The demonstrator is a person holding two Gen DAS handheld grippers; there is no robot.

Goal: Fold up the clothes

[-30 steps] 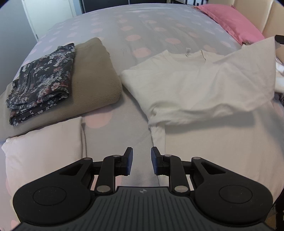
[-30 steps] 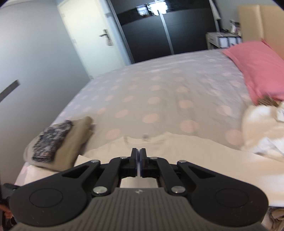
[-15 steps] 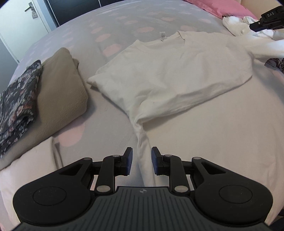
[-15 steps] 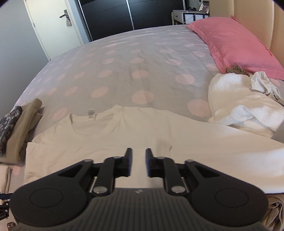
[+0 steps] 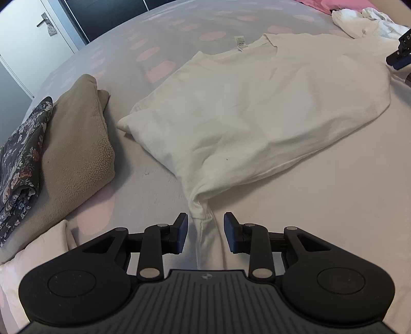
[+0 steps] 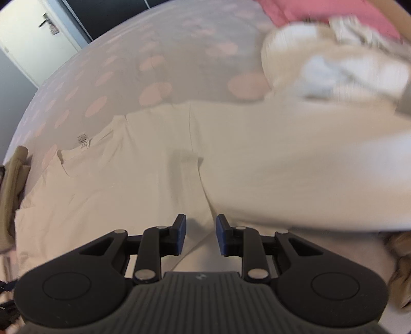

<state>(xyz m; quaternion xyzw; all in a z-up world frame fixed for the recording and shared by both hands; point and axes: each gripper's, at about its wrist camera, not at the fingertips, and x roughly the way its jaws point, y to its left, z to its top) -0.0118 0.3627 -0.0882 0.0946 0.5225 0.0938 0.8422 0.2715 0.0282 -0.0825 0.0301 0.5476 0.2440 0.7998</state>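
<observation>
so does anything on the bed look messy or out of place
Yes: the white long-sleeved top lies rumpled, its sleeve twisted into a bunched strip, and a crumpled heap of white laundry sits unfolded near the pink pillow.

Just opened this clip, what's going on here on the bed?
A person is partway through folding laundry with a hand-held gripper in each hand. A white long-sleeved top lies spread on the spotted bedspread. The left hand-held gripper is open, jaws just widened, astride a bunched sleeve; the right hand-held gripper is open over the top's other side. Neither grips anything yet. A folded tan fleece with a floral garment on it sits alongside.
</observation>
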